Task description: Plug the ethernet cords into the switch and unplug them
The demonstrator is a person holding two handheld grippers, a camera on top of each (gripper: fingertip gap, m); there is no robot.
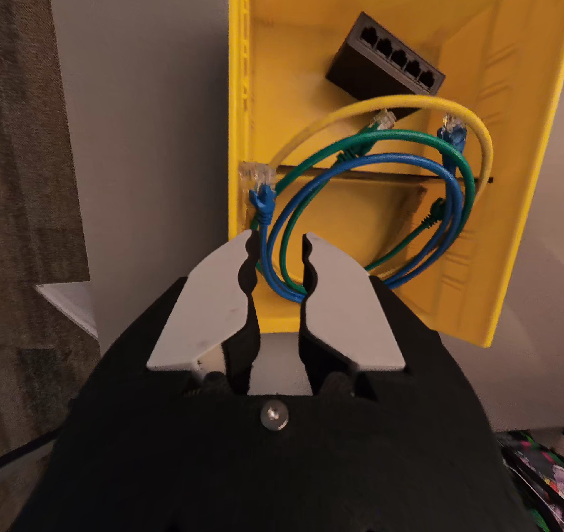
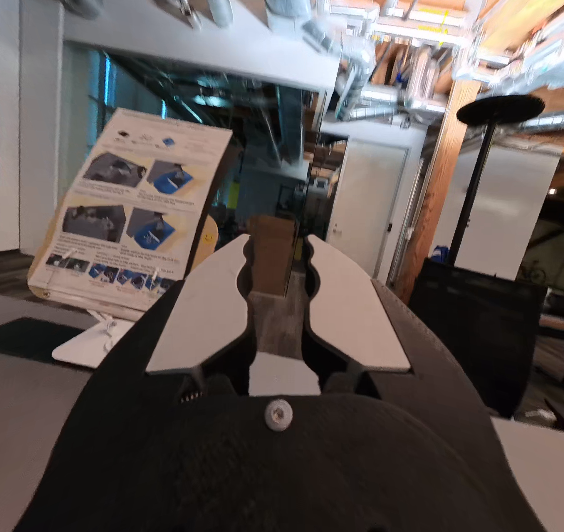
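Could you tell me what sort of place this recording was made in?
Probably an office or lab workspace: exposed metal ducts under a wooden ceiling, an instruction sheet propped on a table, and a yellow bin holding a network switch.

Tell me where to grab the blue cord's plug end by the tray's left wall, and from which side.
Grip the blue cord on the ribbed blue boot just below its clear plug, not the plug itself. It stands nearly upright against the yellow tray wall, so bring the open left gripper from below, probably closing across the boot.

yellow bin (image 1: 381, 5) cut off above, ceiling pipes (image 2: 360, 59) blurred
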